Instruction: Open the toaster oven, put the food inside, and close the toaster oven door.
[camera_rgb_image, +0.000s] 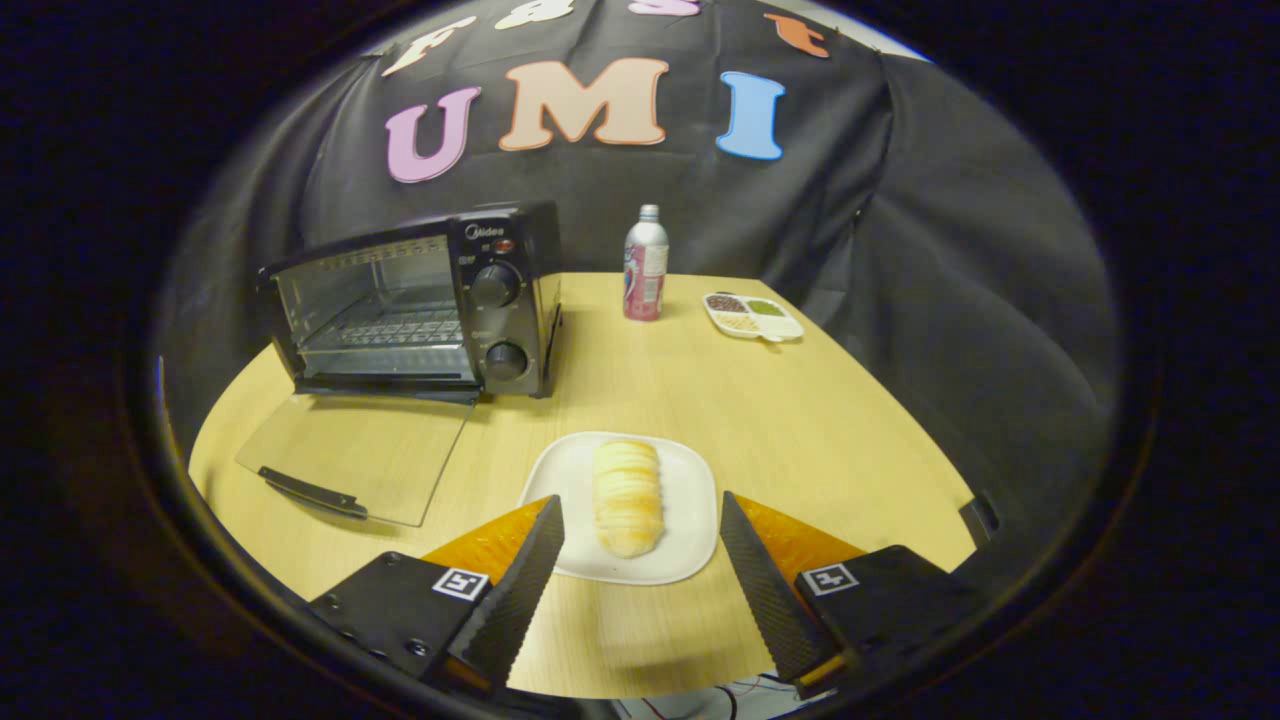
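Landmark: plate (690, 490), one, white, rounded-square, smooth and glossy, lying flat on the table.
Plate contents: bread roll (627, 497), one, oblong, pale golden with crosswise ridges, lying lengthwise in the middle of the plate.
Gripper (640, 515): one, two fingers with a ribbed, cross-hatched inner face; jaws spread wide, holding nothing. One fingertip overlaps the plate's near-left corner, the other stands just off its right edge; the roll lies between and just ahead of the tips, untouched.
Finger mounts: two dark blocks, each carrying one small square black-and-white marker.
Table (850, 420): one, light wood-grain top, matte, rounded edge.
Toaster oven (420, 305): one, boxy, dark glossy metal casing, standing beyond and left of the plate, well apart from it.
Oven door (360, 455): one, clear glass panel with a dark bar handle, folded fully down flat on the table, left of the plate.
Oven contents: wire rack (385, 325), one, metal grid, bare.
Oven controls: two round dark knobs (495, 285), stacked on the right-hand panel.
Bottle (646, 264): one, slim cylinder with silvery shoulders and a red-and-white wrap, upright, far beyond the plate.
Divided dish (752, 316): one, white, shallow, three compartments, beyond and right of the plate, near the bottle.
Dish contents: dark reddish grains, green grains, pale grains, one kind per compartment.
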